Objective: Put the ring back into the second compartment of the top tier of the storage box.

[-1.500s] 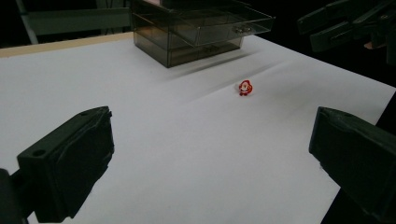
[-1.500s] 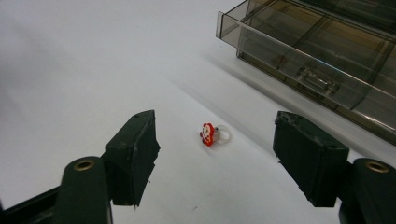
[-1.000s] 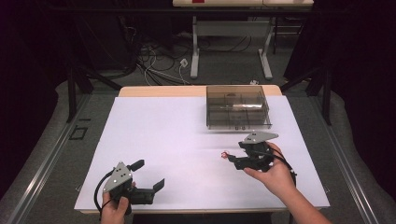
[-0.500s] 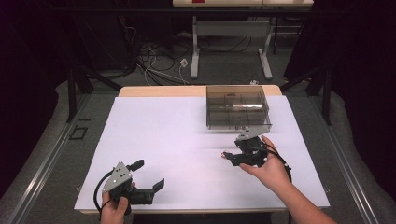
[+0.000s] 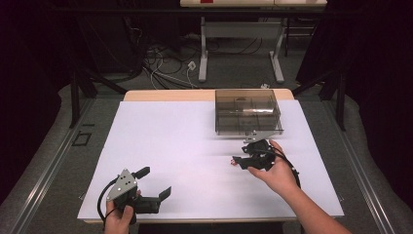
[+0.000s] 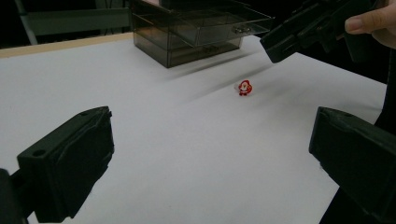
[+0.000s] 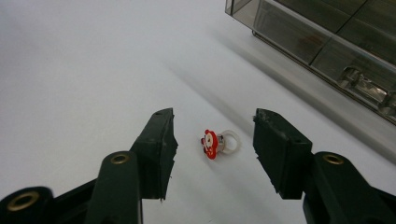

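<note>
Bright, even light falls from above onto my white tabletop (image 5: 185,146), which glares nearly blown out at the far edge in my right gripper view. The room around is dim, almost black. Soft streaked shadows run from the smoky drawer box (image 7: 327,37). My jaws sit close and blurred in the left gripper view; the small red ring (image 6: 243,87) looks fairly sharp, I think.

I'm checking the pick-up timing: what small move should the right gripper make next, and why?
Probably keep closing. The right gripper has just been closing, and the small red ring lies on the white table between its jaws, with a gap either side, so the pads don't grip it yet.
</note>
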Motion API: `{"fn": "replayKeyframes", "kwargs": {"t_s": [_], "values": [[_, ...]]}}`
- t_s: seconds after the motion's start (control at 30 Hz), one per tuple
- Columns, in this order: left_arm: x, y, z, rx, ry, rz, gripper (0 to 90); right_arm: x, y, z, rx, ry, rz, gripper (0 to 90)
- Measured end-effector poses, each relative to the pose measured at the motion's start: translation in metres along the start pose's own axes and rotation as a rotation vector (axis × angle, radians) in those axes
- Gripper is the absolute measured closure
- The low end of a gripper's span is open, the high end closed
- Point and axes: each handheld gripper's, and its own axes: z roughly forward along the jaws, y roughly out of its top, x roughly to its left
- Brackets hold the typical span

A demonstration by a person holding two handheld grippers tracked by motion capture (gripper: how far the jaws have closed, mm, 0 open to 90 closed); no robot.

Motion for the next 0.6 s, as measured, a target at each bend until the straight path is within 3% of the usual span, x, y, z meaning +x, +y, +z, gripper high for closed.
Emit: {"fn": "replayKeyframes", "kwargs": {"t_s": [0.53,0.6], "values": [[0.001,0.000,0.000,0.002,0.002,-0.004,0.0,-0.005,0.002,0.022,0.085,0.013,0.004,53.8],[0.001,0.000,0.000,0.002,0.002,-0.005,0.0,-0.006,0.001,0.027,0.075,0.009,0.008,53.8]]}}
